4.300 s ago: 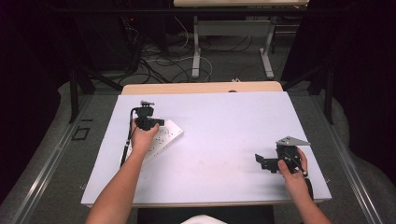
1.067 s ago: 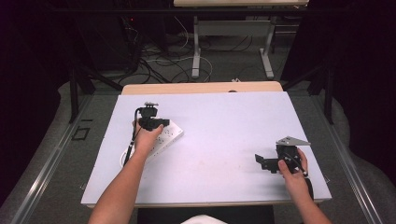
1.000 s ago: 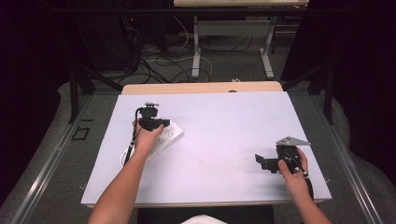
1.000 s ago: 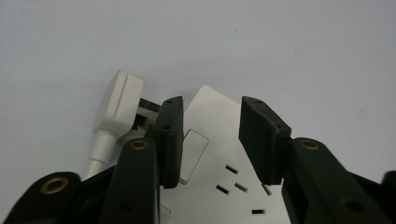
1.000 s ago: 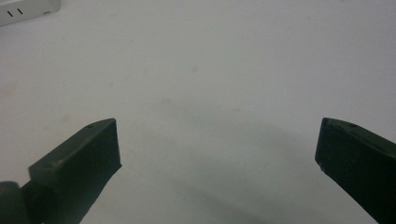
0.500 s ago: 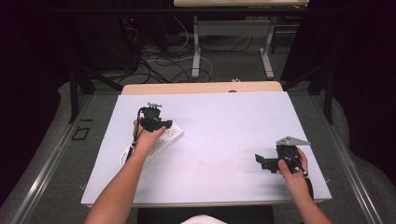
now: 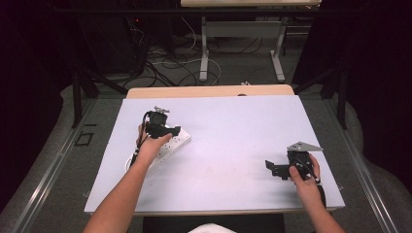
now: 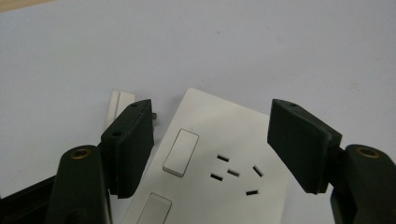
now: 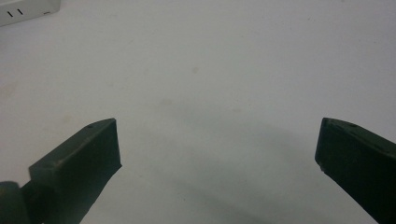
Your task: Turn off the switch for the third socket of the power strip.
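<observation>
Nearest the person, at the right front of the worktop (image 7: pixel 228 145), the right hand-held gripper (image 7: pixel 272 167) rests low in the right hand (image 7: pixel 303 177), pointing toward the middle of the pale surface; in the right gripper view its two black jaws stand wide apart with nothing but bare worktop between them, so it is released, and a corner of the white power strip (image 9: pixel 25 11) shows far off at the upper left of that view. Farther in and to the left, the left hand (image 7: pixel 153 145) holds the left hand-held gripper (image 7: pixel 172 130) over the white power strip (image 7: pixel 170 145), which lies flat on the left part of the worktop, slanted to its edges. In the left gripper view the left hand-held gripper (image 8: pixel 210 149) has its jaws parted on either side of the strip's end, clear of it; they have just been opening, with the strip below and between them but not pressed by either pad. A rocker switch (image 8: pixel 181 151) and a group of socket slots (image 8: pixel 233 172) sit on the strip's face between the jaws, a second switch shows nearer the lower edge, and a small white plug-like piece (image 8: pixel 119 105) lies just beside the strip by one jaw. Beyond the worktop's far edge lie the floor and loose cables (image 7: pixel 165 63).
</observation>
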{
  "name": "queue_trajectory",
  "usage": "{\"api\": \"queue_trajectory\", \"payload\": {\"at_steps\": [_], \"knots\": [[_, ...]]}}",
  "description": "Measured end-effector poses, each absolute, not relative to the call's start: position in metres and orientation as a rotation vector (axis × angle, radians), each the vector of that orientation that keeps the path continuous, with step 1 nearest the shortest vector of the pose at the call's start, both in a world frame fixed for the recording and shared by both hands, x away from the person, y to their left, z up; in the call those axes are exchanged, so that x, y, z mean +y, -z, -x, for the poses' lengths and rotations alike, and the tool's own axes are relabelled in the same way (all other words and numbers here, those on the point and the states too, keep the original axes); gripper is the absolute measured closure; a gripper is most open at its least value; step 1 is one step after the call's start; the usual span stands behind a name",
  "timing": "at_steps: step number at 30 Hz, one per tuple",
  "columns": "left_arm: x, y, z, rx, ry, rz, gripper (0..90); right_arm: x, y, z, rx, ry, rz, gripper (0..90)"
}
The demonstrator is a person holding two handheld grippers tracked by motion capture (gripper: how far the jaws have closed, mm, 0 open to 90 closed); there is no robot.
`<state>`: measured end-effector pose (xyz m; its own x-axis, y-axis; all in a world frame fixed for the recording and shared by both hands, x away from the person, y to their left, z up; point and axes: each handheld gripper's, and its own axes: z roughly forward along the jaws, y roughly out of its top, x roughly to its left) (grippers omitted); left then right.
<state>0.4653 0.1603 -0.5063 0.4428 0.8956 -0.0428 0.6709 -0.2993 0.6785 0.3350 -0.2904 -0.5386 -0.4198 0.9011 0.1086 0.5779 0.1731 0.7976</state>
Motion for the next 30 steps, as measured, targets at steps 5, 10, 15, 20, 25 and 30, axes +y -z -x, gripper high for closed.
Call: {"api": "queue_trajectory", "payload": {"at_steps": [5,10,15,20,25,30], "knots": [[0.162,0.501,-0.46,1.315,-0.433,-2.055,30.8,-0.291,0.538,-0.335,2.059,-1.141,-1.395,0.0],[0.162,0.497,-0.455,1.301,-0.416,-2.052,30.3,-0.291,0.538,-0.335,2.065,-1.14,-1.39,0.0],[0.161,0.494,-0.45,1.301,-0.402,-2.039,21.8,-0.291,0.538,-0.335,2.057,-1.137,-1.393,0.0],[0.161,0.49,-0.444,1.285,-0.393,-2.03,14.8,-0.291,0.538,-0.335,2.057,-1.137,-1.397,0.0],[0.16,0.487,-0.438,1.247,-0.366,-2.021,4.2,-0.291,0.537,-0.334,2.057,-1.138,-1.4,0.0],[0.162,0.482,-0.43,1.222,-0.361,-2.006,0.3,-0.291,0.537,-0.335,2.057,-1.137,-1.398,0.0]]}}
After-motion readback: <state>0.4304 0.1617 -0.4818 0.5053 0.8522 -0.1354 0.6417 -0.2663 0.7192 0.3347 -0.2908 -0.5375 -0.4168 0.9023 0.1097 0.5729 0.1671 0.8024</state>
